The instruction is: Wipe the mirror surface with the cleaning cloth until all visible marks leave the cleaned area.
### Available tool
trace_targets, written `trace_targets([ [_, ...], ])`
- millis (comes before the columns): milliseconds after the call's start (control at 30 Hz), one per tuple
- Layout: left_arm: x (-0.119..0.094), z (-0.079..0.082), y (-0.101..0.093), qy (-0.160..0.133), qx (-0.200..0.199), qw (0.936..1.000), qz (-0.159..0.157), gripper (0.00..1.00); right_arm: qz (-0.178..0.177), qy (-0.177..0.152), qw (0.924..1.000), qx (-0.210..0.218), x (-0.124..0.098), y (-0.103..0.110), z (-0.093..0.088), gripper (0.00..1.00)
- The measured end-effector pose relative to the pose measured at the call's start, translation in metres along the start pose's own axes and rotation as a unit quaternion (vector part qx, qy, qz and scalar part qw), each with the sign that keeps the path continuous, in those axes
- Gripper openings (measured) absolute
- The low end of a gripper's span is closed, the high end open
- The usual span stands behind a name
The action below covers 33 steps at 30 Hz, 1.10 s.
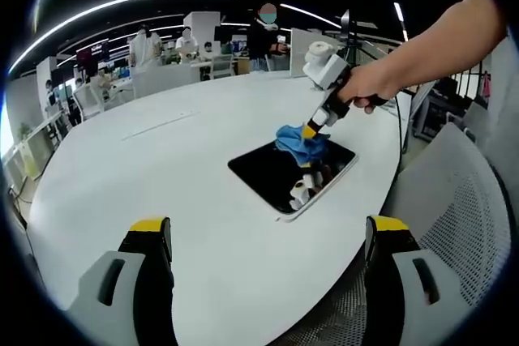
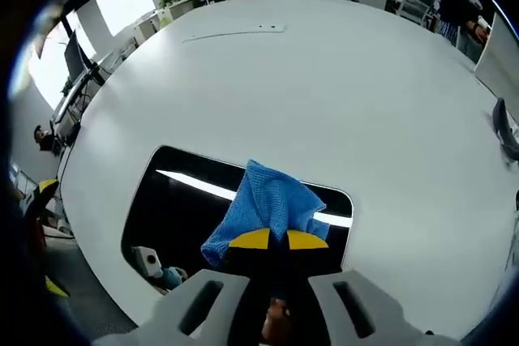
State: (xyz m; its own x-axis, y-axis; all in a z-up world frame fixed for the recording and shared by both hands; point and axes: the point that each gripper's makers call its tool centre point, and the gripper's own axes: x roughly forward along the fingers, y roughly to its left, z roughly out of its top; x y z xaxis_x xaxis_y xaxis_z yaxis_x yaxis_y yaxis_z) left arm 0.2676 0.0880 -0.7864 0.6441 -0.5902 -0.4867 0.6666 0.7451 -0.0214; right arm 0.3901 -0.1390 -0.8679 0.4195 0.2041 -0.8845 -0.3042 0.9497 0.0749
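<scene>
mirror [image 1: 280, 177] lies flat on the white worktop [image 1: 162, 176], a dark rounded rectangle with a pale rim, close to the worktop's curved near edge in the left gripper view. going from the left of that view: people sit and stand at desks well beyond the worktop's far edge; a thin pale strip [image 1: 158, 125] lies on the worktop toward the far left. low in the view the left gripper [image 1: 268, 237] has its two yellow-tipped jaws spread wide apart, nothing between them, hovering over the worktop's near edge with the mirror ahead. on the mirror's far corner sits the blue cleaning cloth [image 1: 302, 142], bunched, with the right gripper [image 1: 311, 128] pressed down onto it from above, held by a person's hand [image 1: 366, 87] whose bare arm comes in from the upper right. the gripper's reflection shows pale in the glass below the cloth. at the right, past the worktop's edge, stands a grey mesh chair [image 1: 454, 200].

in the right gripper view the mirror [image 2: 174, 208] spans the lower middle, its glass dark with a bright streak of reflected ceiling light. the cleaning cloth [image 2: 268, 204] lies on the glass toward the mirror's right half, and the right gripper [image 2: 270, 240] has its yellow-tipped jaws drawn close together, pinching the cloth's near edge. the white worktop [image 2: 324, 95] stretches away beyond.
</scene>
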Motion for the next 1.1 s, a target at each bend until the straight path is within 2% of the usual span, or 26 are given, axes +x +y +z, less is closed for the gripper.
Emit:
trace_targets([
  [633, 0.001, -0.002, 0.001, 0.009, -0.005, 0.9999, 0.002, 0.99, 0.003, -0.001, 0.9998, 0.02, -0.015, 0.013, -0.027, 0.0],
  [1100, 0.0, 0.004, 0.007, -0.007, -0.003, 0.9999, 0.011, 0.99, 0.009, -0.007, 0.9996, 0.027, -0.019, 0.018, -0.038, 0.0],
])
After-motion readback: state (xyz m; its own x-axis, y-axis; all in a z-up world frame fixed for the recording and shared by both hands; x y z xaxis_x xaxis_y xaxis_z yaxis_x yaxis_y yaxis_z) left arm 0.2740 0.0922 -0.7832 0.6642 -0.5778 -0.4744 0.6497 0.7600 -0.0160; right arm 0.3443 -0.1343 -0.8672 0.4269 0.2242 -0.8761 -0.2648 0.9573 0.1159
